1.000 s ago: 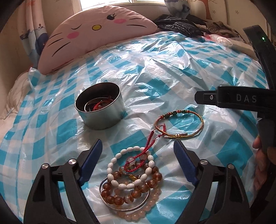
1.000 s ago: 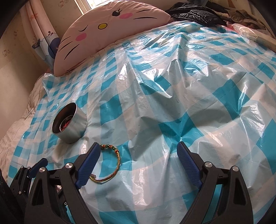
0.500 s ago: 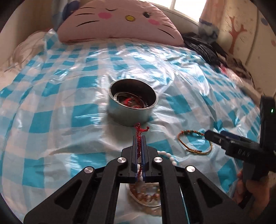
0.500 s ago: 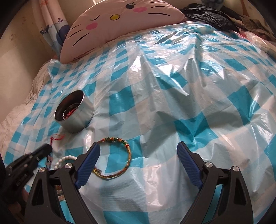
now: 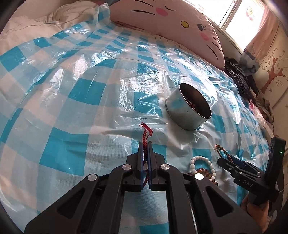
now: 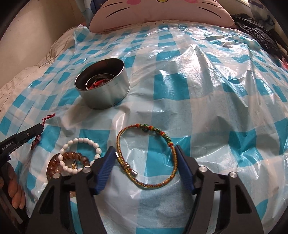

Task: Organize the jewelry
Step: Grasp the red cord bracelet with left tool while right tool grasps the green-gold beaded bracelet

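My left gripper (image 5: 145, 144) is shut on a red cord bracelet (image 5: 146, 131), whose knotted end pokes out past the tips. From the right wrist view the same gripper (image 6: 38, 128) holds the red cord (image 6: 48, 117) left of the pile. My right gripper (image 6: 144, 150) straddles a gold braided bracelet (image 6: 144, 126) lying flat. Its jaws are closing, each pad close beside one flank of the loop. The round metal tin (image 6: 102, 84) beyond holds red cord and a metal ring. A white bead bracelet (image 6: 81, 140) and an amber bead bracelet (image 6: 75, 155) lie at the lower left.
A blue-and-white checked plastic sheet (image 5: 72, 90) covers the bed. A pink cat-face pillow (image 6: 162, 10) lies at the far edge and a black garment (image 6: 255, 28) at the far right. A person's hand (image 6: 14, 189) grips the left tool's handle.
The left gripper shut on the red cord and carried it left, away from the bead pile. The right gripper moved over the gold bracelet and its jaws narrowed around it.
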`<state>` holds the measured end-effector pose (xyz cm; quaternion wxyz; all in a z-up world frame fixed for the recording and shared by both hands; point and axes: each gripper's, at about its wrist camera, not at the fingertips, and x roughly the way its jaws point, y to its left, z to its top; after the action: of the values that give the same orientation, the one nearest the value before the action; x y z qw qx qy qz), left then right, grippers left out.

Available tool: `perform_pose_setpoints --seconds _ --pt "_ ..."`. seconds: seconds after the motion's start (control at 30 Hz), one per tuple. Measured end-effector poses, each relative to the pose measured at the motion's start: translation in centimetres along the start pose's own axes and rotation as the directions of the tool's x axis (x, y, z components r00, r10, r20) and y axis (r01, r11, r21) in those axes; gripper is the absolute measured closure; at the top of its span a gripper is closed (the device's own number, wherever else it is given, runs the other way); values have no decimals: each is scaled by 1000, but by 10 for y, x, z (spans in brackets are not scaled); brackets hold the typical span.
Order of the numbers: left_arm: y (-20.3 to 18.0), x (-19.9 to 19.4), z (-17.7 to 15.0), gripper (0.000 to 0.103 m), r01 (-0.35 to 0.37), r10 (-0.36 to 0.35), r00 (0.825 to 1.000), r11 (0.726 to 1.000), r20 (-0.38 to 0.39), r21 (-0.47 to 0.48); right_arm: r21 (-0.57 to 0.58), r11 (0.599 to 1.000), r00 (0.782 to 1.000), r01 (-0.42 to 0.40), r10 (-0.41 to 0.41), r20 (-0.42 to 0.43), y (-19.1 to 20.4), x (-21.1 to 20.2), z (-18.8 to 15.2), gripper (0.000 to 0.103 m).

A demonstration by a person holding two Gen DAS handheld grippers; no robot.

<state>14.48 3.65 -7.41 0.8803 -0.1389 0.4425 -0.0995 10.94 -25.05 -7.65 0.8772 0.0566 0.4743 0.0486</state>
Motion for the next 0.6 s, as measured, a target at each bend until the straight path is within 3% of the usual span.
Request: perform_pose_setpoints --seconds 0.03,0.07,0.6 --pt "-1 1 0 99 -7 7 1000 1000 0 5 6 1000 1000 -17 17 0 -1 0 0 60" --pt "-3 1 0 99 -14 14 1000 1000 -2 11 5 1000 1000 -25 25 -10 0 2 1 78" --pt "-30 4 -5 99 -113 116 993 982 -10 151 -23 1000 1000 -10 10 1 7 -1 1 85"
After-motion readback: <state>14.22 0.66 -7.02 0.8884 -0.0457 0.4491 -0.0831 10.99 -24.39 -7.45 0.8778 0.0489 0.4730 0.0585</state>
